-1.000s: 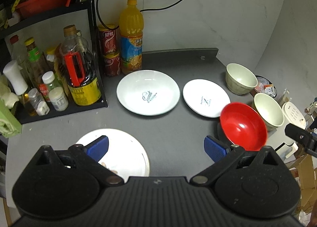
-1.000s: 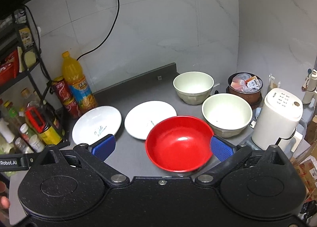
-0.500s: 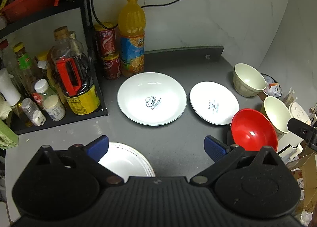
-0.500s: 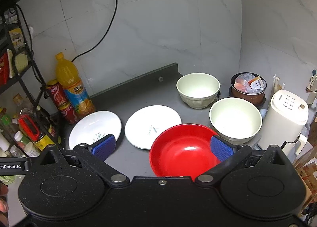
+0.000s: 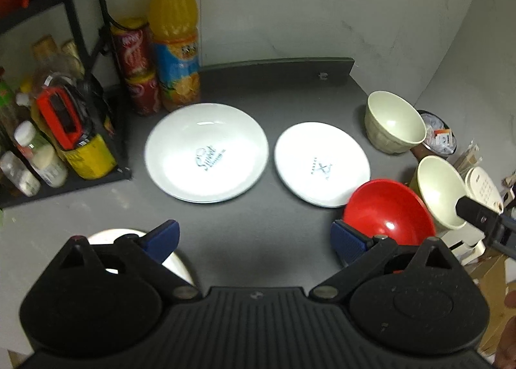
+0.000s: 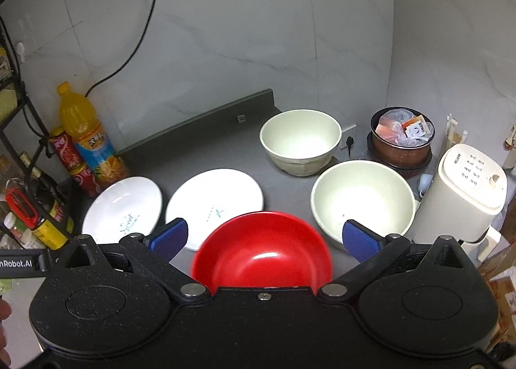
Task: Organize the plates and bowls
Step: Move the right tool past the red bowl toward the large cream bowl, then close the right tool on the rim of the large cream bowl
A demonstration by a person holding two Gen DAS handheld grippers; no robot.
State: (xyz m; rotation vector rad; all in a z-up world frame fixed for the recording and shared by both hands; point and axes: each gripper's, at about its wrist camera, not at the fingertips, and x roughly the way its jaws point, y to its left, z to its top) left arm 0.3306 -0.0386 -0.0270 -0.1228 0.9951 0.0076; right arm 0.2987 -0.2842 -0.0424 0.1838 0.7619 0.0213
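On the dark counter lie a large white plate and a smaller white plate side by side. A red bowl sits near the front right. Two cream bowls stand behind it, the far one and the near one. A third white plate lies partly under my left gripper, which is open and empty above the counter. My right gripper hovers open over the red bowl, touching nothing.
A black rack with bottles and jars stands at the left, with an orange juice bottle and red cans beside it. A white kettle and a brown pot of packets stand at the right edge. A power cable hangs on the wall.
Both grippers have moved forward over the counter. The front white plate slid further under my left gripper, and the red bowl now sits lower between my right fingers. Nothing was grasped.
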